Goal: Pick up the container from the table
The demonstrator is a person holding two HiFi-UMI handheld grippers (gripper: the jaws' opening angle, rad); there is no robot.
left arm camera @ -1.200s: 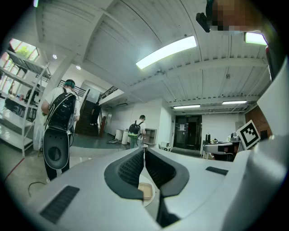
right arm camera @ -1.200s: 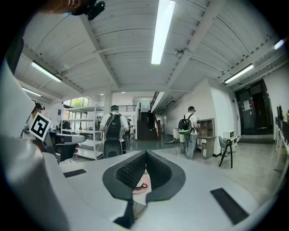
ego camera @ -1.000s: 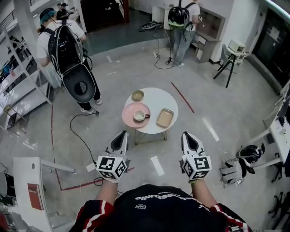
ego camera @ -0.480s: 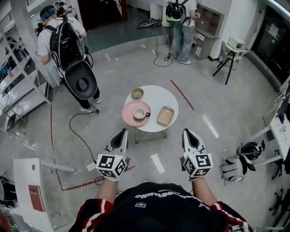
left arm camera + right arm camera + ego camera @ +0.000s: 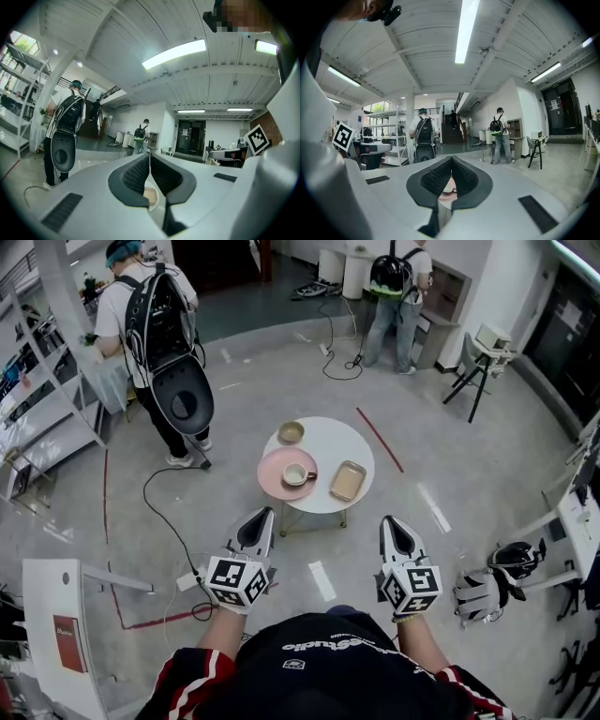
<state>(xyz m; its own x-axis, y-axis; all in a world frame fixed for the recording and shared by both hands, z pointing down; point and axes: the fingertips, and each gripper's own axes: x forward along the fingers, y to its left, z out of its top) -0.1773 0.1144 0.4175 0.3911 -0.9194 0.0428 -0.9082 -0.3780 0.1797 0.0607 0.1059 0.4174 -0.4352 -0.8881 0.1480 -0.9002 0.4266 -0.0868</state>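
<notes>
The container (image 5: 347, 481) is a shallow tan rectangular tray on the right side of a small round white table (image 5: 330, 441). It also shows below the left jaws (image 5: 150, 194). Beside it a pink plate (image 5: 273, 479) carries a cup (image 5: 298, 474), and a small bowl (image 5: 291, 432) sits further back. My left gripper (image 5: 265, 515) and right gripper (image 5: 387, 522) hover side by side in front of the table, well short of it. Both point level toward it. In the left gripper view the left gripper (image 5: 149, 155) is shut and empty, and in the right gripper view so is the right gripper (image 5: 451, 160).
A person with a black backpack (image 5: 164, 324) stands at the back left beside shelving (image 5: 37, 399). Another person (image 5: 394, 292) stands at the far wall. A cable (image 5: 169, 521) trails over the floor at left, and a helmet and gloves (image 5: 502, 573) lie at right.
The person with the black backpack has stepped to the right and the table sits slightly further right in the head view. Both grippers have kept still and shut.
</notes>
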